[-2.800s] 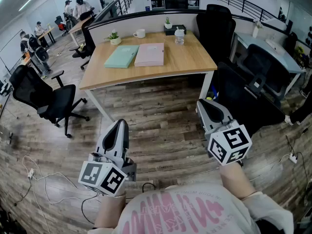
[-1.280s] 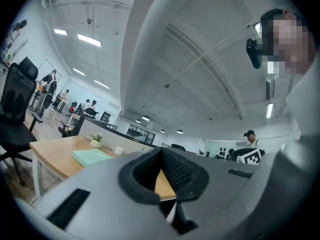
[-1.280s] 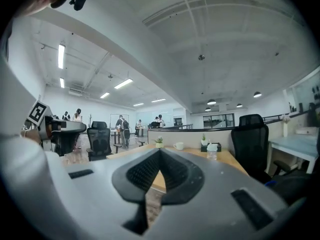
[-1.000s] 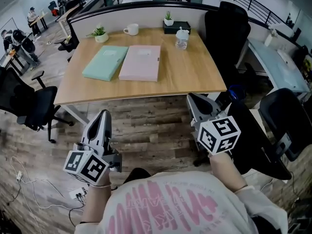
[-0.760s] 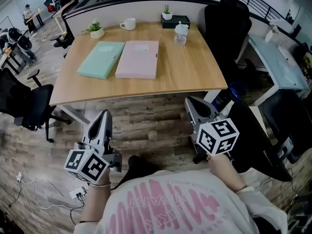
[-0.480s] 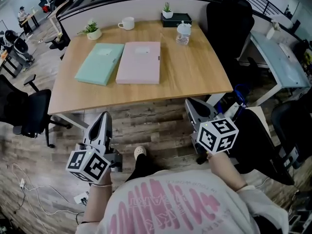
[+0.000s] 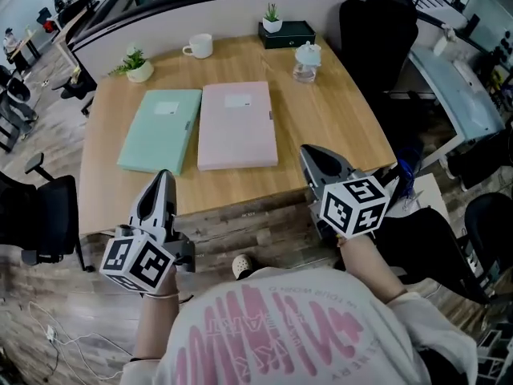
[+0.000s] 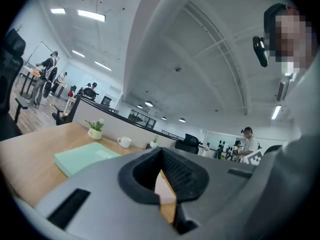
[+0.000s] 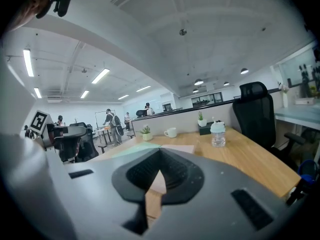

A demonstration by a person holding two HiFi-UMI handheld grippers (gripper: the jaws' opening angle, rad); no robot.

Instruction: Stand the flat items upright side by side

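**Both grippers clenched and empty at the desk's near edge; folders lying flat**

Head view: the hands are hidden under the marker cubes, and the near edge of the light wooden desk (image 7: 321, 119) is partly covered by the two tools. In each gripper view the grey tool body blocks most of the desk, and only a sliver of pink shows through the notch behind the jaws.

The left gripper (image 7: 163, 175) (image 8: 160, 159) and right gripper (image 7: 307, 152) (image 9: 159, 156) both have jaws pressed together with nothing between them.

A second ago the desk lay well ahead across plank floor; now both tips overlap its front edge.

The flat mint-green folder (image 7: 160, 129) lies at 9 o'clock of the flat pink folder (image 7: 236, 125), just beside it; contact cannot be judged. Both are matt rectangles bearing a white label.

At the desk's 12 o'clock edge stand a white mug (image 7: 197, 46) and a clear lidded jar (image 7: 305, 60).
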